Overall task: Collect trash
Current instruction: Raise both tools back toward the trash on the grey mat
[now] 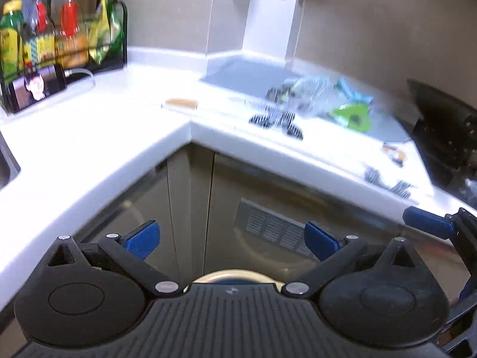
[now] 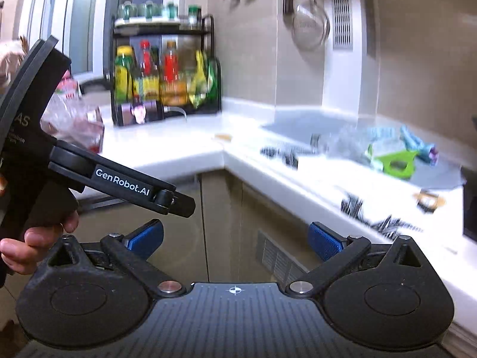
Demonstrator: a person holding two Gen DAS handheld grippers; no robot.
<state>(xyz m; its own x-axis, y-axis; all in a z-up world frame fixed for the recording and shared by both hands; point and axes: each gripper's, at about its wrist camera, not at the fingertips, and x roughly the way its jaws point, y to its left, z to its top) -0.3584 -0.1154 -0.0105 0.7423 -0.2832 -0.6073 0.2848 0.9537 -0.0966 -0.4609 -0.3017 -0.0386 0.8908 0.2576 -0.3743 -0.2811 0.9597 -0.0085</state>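
While both sit spread and empty, left gripper (image 1: 232,240) and right gripper (image 2: 237,240) face the glossy white L-shaped tabletop (image 1: 98,137); crinkly clear-plastic trash (image 2: 384,146) at 2 o'clock.

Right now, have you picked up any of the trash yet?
Not yet. Both the left gripper and right gripper are open and hold nothing. The crumpled wrappers and dark scraps lie on the white counter, waiting to be collected.
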